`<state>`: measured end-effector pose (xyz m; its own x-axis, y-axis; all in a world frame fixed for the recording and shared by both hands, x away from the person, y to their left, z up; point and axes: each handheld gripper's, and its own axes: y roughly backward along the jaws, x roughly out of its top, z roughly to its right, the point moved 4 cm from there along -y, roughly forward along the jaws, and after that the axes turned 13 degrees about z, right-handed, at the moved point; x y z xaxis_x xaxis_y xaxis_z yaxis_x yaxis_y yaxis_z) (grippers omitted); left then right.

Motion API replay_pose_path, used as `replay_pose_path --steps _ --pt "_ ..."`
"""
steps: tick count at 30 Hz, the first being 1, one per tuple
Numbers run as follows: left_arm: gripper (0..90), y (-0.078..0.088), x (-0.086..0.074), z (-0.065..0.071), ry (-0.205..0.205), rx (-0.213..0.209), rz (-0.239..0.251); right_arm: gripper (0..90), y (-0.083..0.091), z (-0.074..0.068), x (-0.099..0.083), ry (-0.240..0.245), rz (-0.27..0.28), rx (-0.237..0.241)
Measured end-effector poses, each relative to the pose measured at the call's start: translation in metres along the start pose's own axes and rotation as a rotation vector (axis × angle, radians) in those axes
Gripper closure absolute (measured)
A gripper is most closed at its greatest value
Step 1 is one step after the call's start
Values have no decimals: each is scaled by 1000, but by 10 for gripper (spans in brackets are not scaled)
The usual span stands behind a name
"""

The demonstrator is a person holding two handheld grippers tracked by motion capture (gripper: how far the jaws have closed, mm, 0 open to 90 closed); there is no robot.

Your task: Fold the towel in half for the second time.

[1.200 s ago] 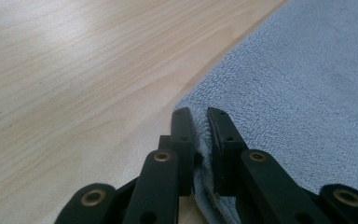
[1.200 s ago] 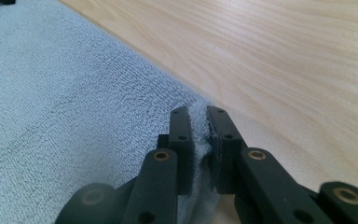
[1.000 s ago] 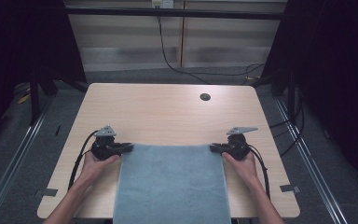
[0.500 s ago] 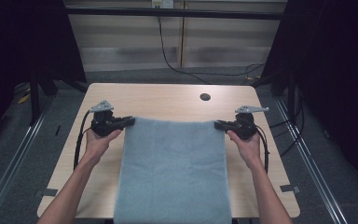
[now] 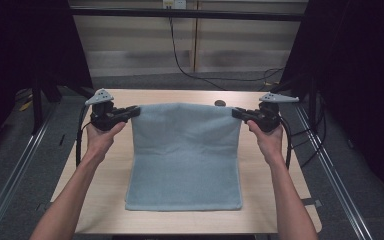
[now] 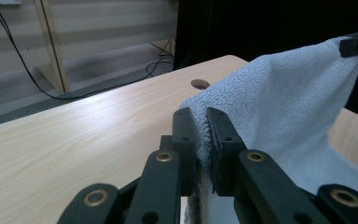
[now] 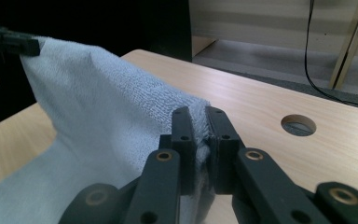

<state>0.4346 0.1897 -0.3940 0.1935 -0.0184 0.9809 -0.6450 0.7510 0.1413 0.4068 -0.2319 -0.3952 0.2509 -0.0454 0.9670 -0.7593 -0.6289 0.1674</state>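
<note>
Towel (image 5: 185, 155) far edge lifted off desk (image 5: 105, 200)
Left hand-held gripper (image 5: 136, 111), right hand-held gripper (image 5: 235, 113) each pinching a corner, risen — fold starting.

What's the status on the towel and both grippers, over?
Left gripper and right gripper each shut on a far corner of the blue towel. Far edge lifted, near edge on the table. Nothing in the way.

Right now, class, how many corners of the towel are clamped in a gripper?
2. The left gripper is shut on the far left corner of the towel; the right gripper is shut on the far right corner. The two near corners lie free on the table.
</note>
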Motion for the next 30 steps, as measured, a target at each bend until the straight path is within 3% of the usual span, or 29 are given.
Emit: replay_pose_path --steps 1,9,13,16,19,21,23,25,26,28,30 --pt "828 0 0 0 0 0 0 834 0 0 0 0 0 0" --pt "827 45 -11 33 -24 -86 19 830 44 -33 -15 47 -13 81" --pt "825 61 -33 45 -14 -105 -19 829 62 -47 -34 42 -33 123" --pt "823 70 -51 55 -10 -122 -47 826 69 -57 -54 51 -90 127" --pt "817 80 -63 66 32 -150 -82 812 81 -67 -69 81 -125 141" --pt "806 88 -70 75 14 -156 -106 798 89 -72 -78 58 -134 151" --pt "797 97 -79 82 45 -184 -107 777 98 -80 -90 56 -166 177" --pt "773 105 -87 86 39 -194 -113 757 107 -86 -99 51 -174 195" --pt "771 106 -90 86 52 -211 -120 747 111 -87 -102 39 -168 205" --pt "760 107 -92 85 49 -200 -122 741 113 -86 -105 25 -161 203" --pt "717 110 -94 78 102 -181 -71 688 117 -81 -107 -5 -125 176"
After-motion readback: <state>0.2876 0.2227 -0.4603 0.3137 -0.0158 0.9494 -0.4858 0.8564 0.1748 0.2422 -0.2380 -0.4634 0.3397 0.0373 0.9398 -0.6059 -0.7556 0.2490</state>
